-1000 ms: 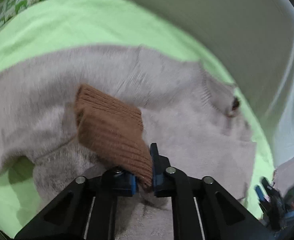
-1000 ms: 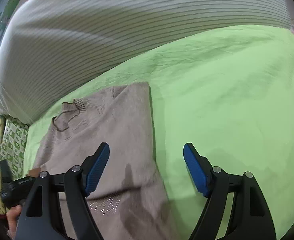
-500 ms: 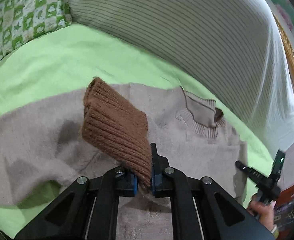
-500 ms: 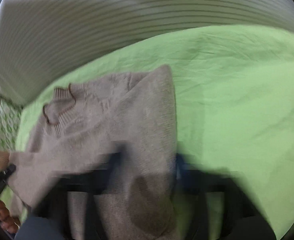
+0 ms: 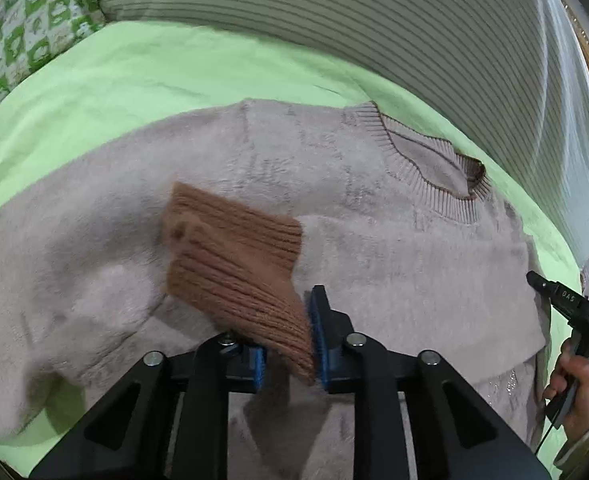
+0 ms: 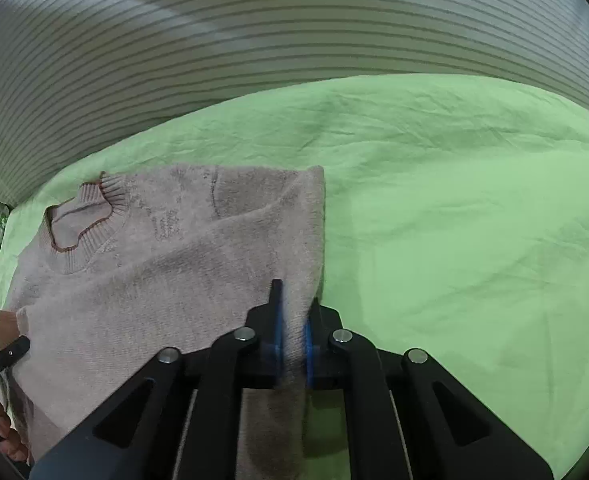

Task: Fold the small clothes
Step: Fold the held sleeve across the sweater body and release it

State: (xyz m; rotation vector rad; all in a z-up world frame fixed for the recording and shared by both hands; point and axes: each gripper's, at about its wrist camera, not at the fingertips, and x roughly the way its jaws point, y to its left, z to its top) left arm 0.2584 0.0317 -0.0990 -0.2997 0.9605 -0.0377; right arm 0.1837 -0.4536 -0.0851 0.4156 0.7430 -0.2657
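Left gripper [image 5: 290, 344] clamped on brown ribbed cuff [image 5: 234, 264], raised over beige sweater [image 5: 374, 240]; right gripper [image 6: 292, 340] pinching sweater's folded edge [image 6: 306, 240].

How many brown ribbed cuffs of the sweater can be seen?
1. The brown ribbed cuff is clamped in the left gripper, above the sweater front. The other cuff may be hidden; the right gripper pinches the sweater's folded side.

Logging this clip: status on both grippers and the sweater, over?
Left gripper shut on brown cuff. Right gripper shut on sweater side edge. Sweater on green sheet, collar up. Nothing in the way.
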